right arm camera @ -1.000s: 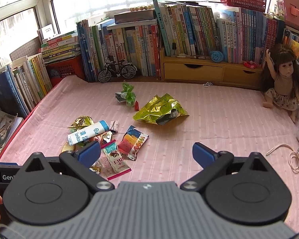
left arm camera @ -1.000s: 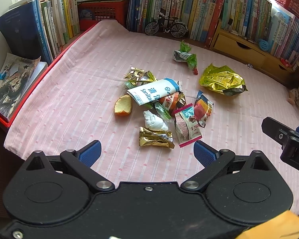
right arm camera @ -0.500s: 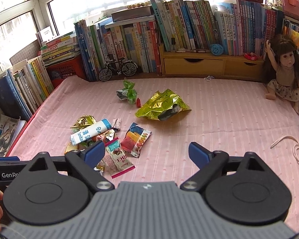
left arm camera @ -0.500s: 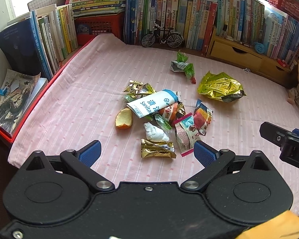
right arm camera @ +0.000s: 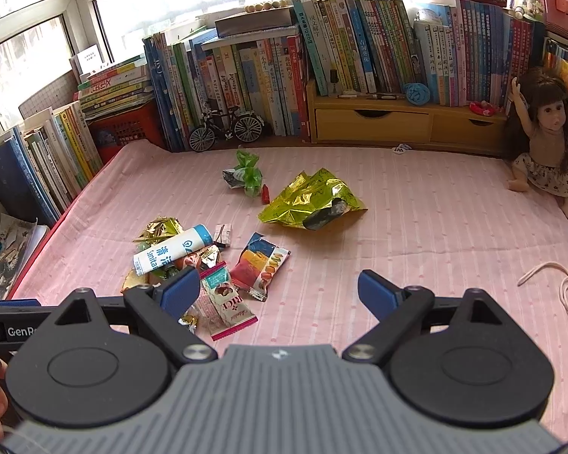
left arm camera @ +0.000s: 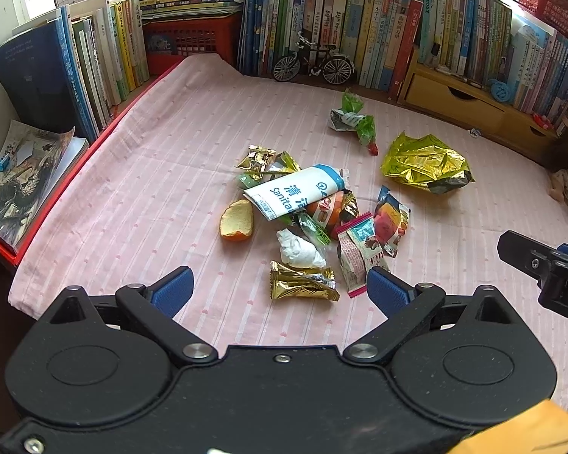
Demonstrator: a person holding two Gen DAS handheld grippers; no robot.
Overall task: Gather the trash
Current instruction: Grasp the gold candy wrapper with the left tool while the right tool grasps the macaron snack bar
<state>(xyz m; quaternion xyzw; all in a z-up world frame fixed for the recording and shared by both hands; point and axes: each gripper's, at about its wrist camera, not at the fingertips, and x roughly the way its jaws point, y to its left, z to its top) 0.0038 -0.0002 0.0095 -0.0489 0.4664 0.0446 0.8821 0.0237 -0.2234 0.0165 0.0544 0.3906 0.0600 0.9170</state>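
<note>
Left claw [left arm camera: 280,290], wide and empty, hovers just near of the gold wrapper [left arm camera: 303,285], whose long axis runs left-right on the pink counter [left arm camera: 132,189]; right claw [right arm camera: 278,295], likewise wide and empty, lies farther right.

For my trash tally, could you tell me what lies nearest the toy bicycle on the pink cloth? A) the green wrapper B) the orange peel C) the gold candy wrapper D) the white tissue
A: the green wrapper lies just in front of the bicycle; the other trash sits nearer the camera.
</note>
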